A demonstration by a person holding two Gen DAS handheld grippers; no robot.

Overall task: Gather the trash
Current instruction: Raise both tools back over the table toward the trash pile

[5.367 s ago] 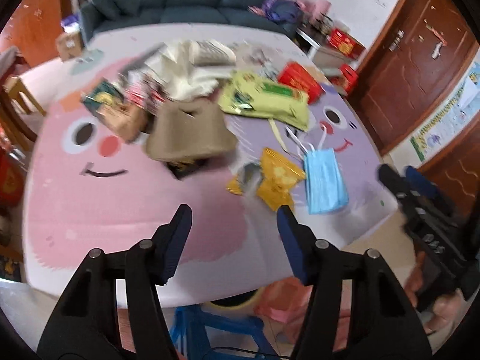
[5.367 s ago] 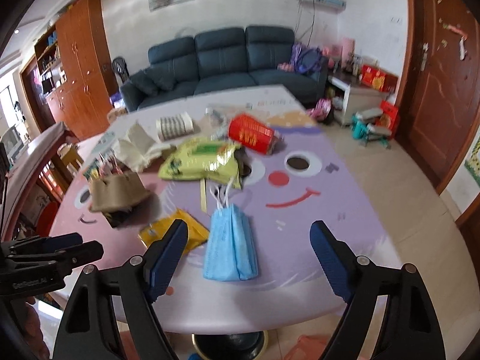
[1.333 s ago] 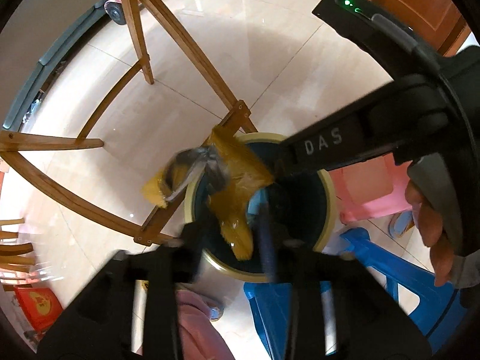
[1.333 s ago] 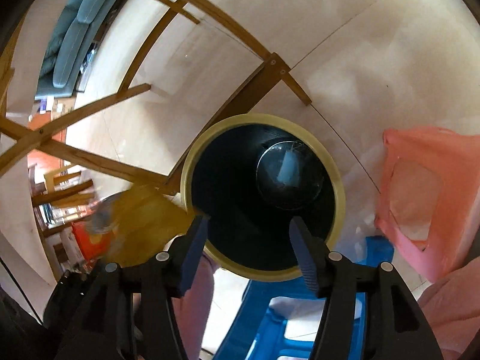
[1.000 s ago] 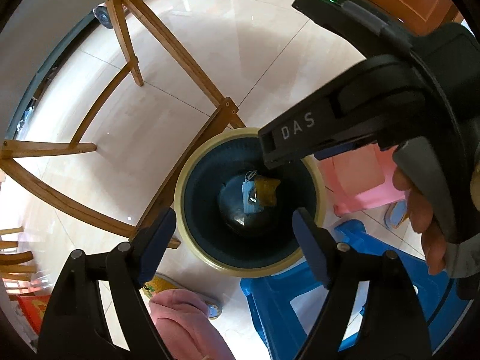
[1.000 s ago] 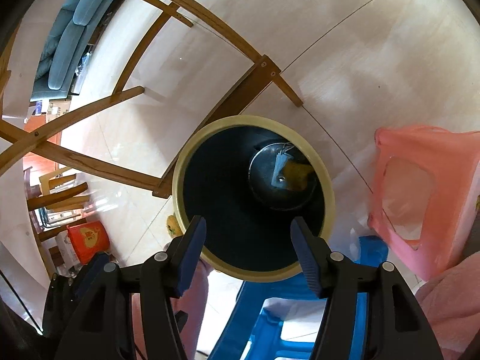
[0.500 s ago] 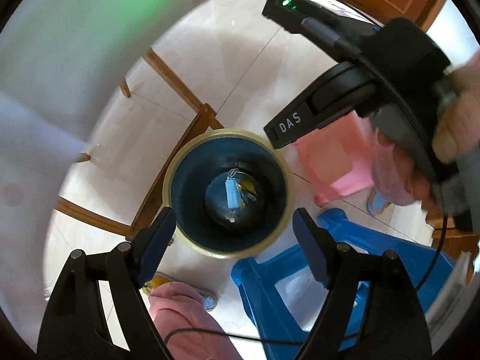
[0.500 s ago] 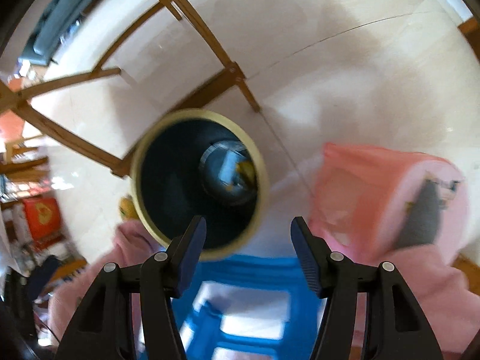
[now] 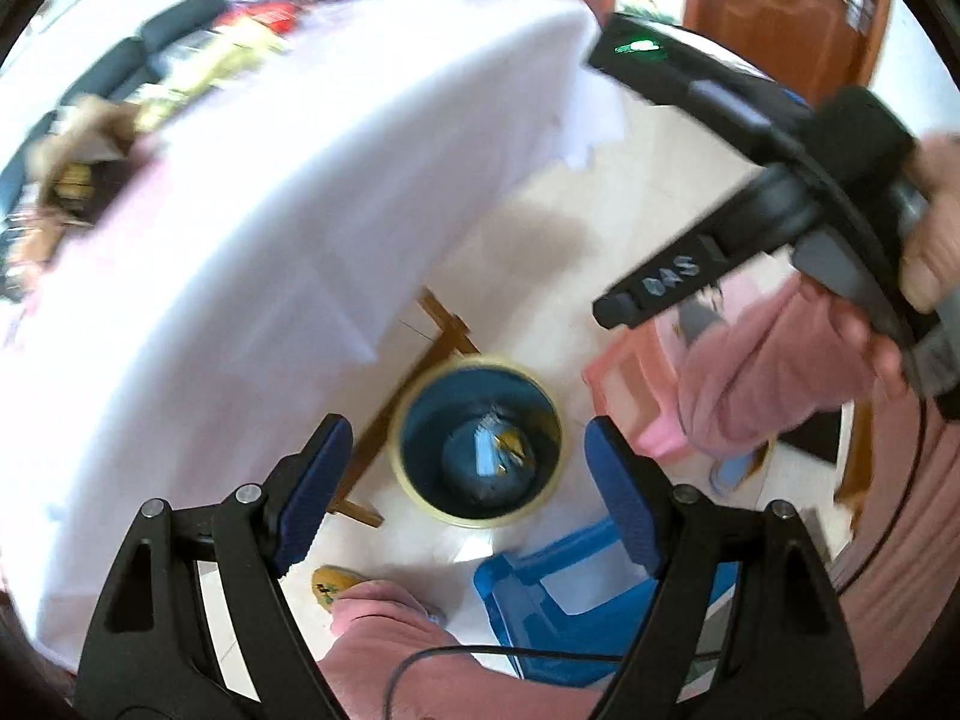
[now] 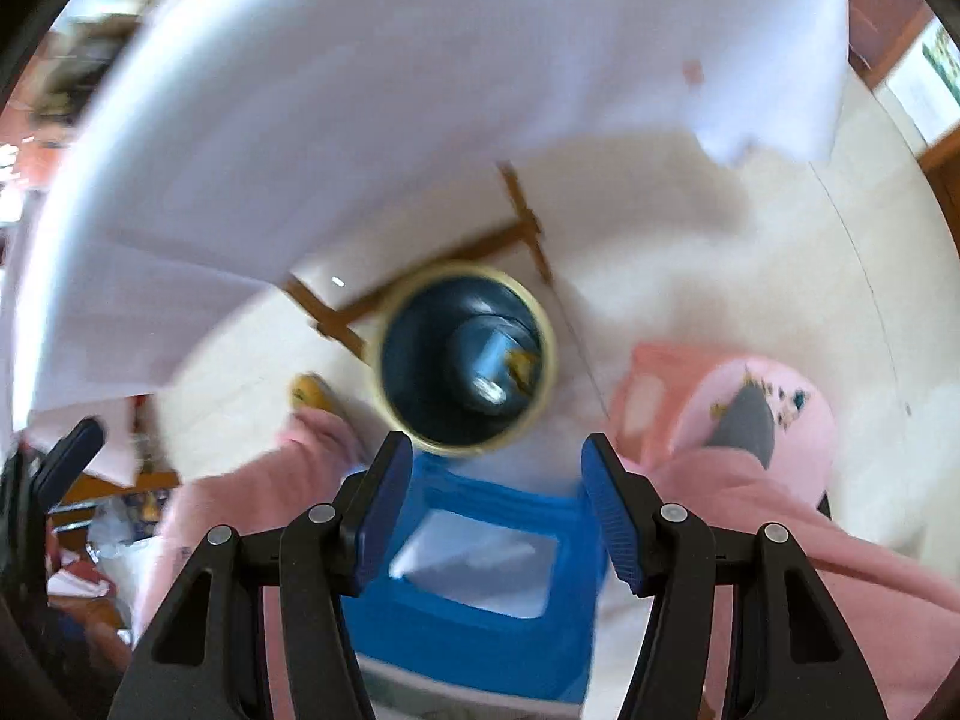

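Note:
A round dark bin with a yellow rim (image 9: 420, 498) stands on the floor below the table edge; it also shows in the right wrist view (image 10: 390, 396). A blue face mask (image 9: 483, 456) and a yellow wrapper (image 9: 511, 439) lie at its bottom. My left gripper (image 9: 465, 480) is open and empty, high above the bin. My right gripper (image 10: 495, 495) is open and empty, also above the bin; its body shows in the left wrist view (image 9: 750, 228). More trash (image 9: 90, 138) lies blurred on the tabletop at the upper left.
The white tablecloth (image 9: 288, 192) hangs over the table edge above the bin. A blue stool (image 10: 474, 594) and a pink stool (image 9: 630, 384) stand beside the bin. Wooden table legs (image 10: 420, 276) cross behind it. The person's pink-clad legs (image 10: 780, 516) are close by.
Both grippers have risen away from the bin toward table height. The yellow wrapper and the mask, held earlier, now lie in the bin. The tablecloth has come into view.

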